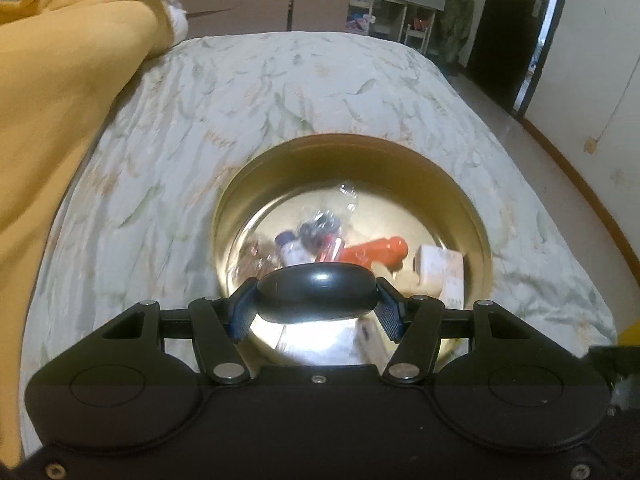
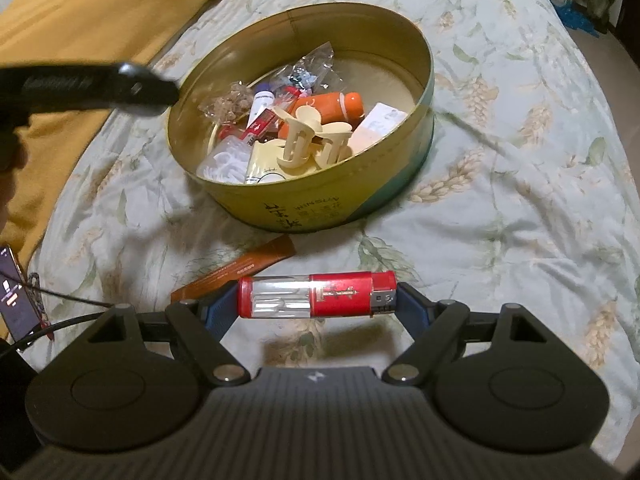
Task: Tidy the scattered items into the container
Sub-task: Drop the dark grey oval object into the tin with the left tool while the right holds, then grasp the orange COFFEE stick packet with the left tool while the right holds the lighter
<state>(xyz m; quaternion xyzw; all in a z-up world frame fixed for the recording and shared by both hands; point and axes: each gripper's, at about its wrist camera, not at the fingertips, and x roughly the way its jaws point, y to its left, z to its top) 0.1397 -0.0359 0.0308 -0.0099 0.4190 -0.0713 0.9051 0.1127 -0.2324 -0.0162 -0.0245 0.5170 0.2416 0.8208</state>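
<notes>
The left gripper (image 1: pixel 316 300) clamps a black oval case (image 1: pixel 316 292) above the round tin (image 2: pixel 320 216). The right gripper (image 2: pixel 318 300) grips a red lighter (image 2: pixel 316 295) endwise over the bedspread (image 2: pixel 520 200).

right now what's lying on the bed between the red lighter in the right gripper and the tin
In the right wrist view, a brown sachet lies on the bedspread between the red lighter and the round tin.

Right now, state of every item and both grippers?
Left gripper: shut on black oval object, above tin.
Right gripper: shut on red lighter, short of tin.
Tin: open, no lid, part filled.
Hair clip: in tin, on top.
Brown sachet: on bed, outside tin.
</notes>
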